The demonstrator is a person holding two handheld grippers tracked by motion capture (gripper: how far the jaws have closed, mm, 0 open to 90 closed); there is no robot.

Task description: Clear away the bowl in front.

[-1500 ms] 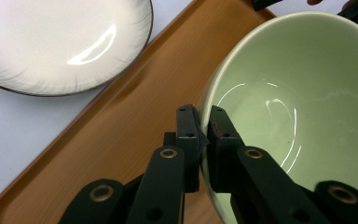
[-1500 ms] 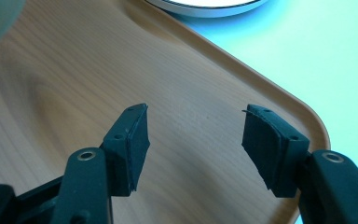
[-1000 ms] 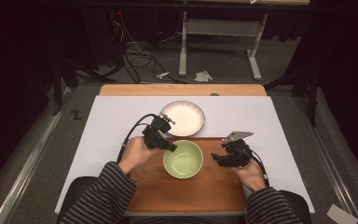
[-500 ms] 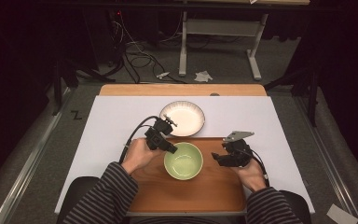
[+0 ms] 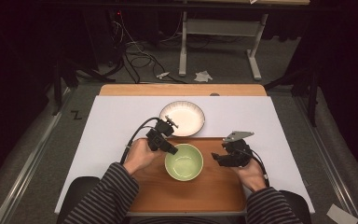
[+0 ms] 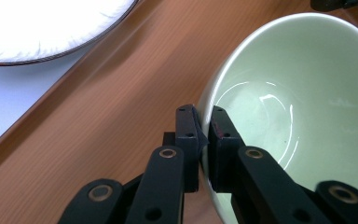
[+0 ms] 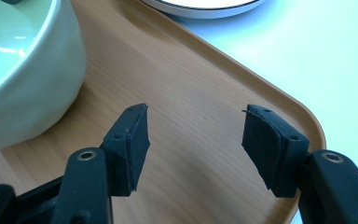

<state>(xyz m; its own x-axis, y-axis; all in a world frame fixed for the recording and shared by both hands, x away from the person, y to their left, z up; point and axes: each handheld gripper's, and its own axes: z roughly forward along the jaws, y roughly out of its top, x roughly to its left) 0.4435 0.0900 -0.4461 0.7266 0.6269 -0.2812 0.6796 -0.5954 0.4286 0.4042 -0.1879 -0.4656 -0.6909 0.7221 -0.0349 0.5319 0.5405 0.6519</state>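
Between your left gripper's [image 6: 204, 140] jaws sits the near wall of the green bowl [image 6: 307, 93]: one jaw lies outside the rim, the other inside, and both press on the wall. In the high view that gripper [image 5: 170, 148] meets the bowl [image 5: 183, 162] at its upper-left edge, and your left hand [image 5: 141, 155] is just behind it.

The bowl stands on the wooden tray [image 5: 214, 186], and it looks empty, with only glare on its glazed inside. Beyond the outer jaw, bare tray wood [image 6: 98, 116] runs up to the tray's raised edge. Past that edge the white plate [image 6: 46, 28] rests on the white table cover [image 6: 9, 102]. In the high view the plate [image 5: 182, 118] lies just beyond the tray's far edge, close to the bowl.

Your right gripper [image 7: 193, 140] has its jaws spread wide, with nothing between them but tray wood [image 7: 191, 93]. The bowl [image 7: 23, 70] stands to the left of its left jaw, clear of the pad. Beyond the right jaw the tray's rounded corner meets the table cover [image 7: 331, 56]. Straight ahead of the jaws, the plate's rim [image 7: 205, 9] shows at the top of the right gripper view.

In the high view the right gripper [image 5: 220, 159] hovers near the bowl's right side, apart from it, held by your right hand [image 5: 250, 173].
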